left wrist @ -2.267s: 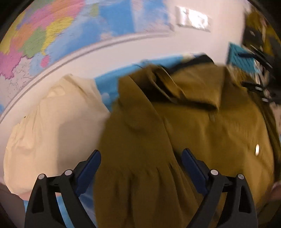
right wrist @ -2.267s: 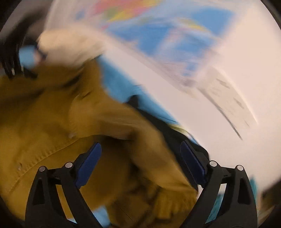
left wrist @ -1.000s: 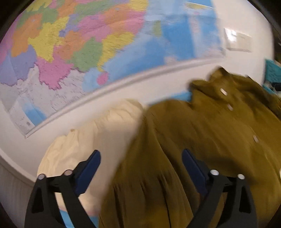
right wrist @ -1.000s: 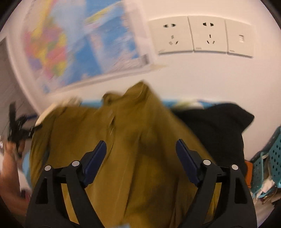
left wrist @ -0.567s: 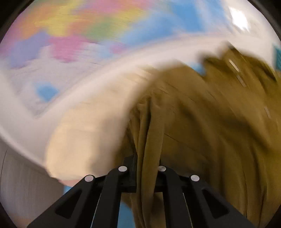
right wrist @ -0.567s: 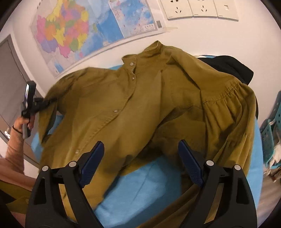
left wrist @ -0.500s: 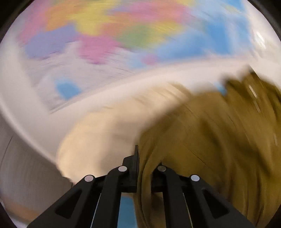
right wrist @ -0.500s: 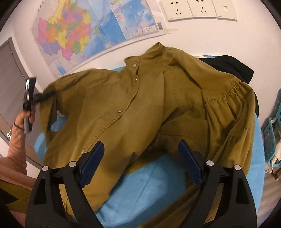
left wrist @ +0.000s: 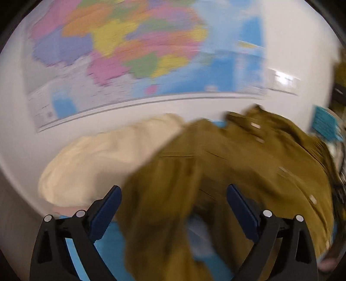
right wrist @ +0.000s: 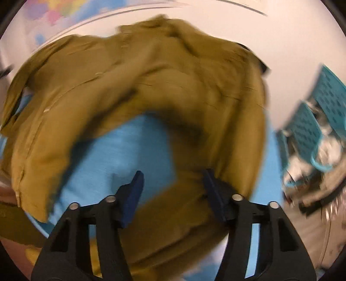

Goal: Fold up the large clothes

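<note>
Blue surface (right wrist: 138,151), rumpled, perhaps cotton shirt (right wrist: 151,71)

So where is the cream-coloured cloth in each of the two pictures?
Left wrist view: the cream cloth lies at centre-left, below the wall map, with the olive-brown shirt overlapping its right edge.
Right wrist view: the cream cloth is not in it; the olive-brown shirt on the blue surface fills most of the frame.
Shared landmark: the olive-brown shirt; the wall map also shows, top left.

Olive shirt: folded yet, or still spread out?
Not folded: the olive shirt lies loosely spread and rumpled over the blue surface, a bare patch showing beneath it, no neat fold visible.
</note>
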